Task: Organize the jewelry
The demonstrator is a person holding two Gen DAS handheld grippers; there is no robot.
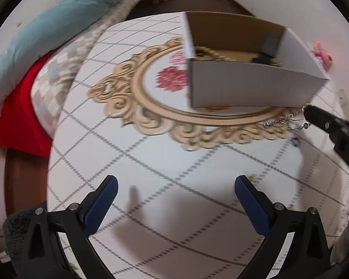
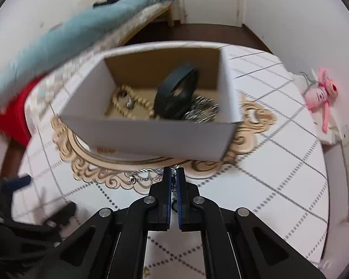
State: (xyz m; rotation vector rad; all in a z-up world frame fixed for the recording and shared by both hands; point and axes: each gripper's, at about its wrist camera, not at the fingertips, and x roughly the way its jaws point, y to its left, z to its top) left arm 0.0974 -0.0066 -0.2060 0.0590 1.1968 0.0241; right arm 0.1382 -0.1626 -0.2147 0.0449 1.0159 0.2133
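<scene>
The right gripper [image 2: 173, 174] has its blue pads pressed together on a silver chain [image 2: 143, 178], which lies on the patterned tablecloth [image 2: 279, 162] just in front of an open cardboard box [image 2: 151, 134]. Inside the box sit a beaded necklace [image 2: 125, 103], a black bracelet [image 2: 176, 93] and a heap of silver jewelry [image 2: 202, 111]. The left gripper [image 1: 175, 191] hangs above bare cloth, jaws wide apart with nothing between them. A pink plush toy [image 2: 322, 94] rests near the wall
</scene>
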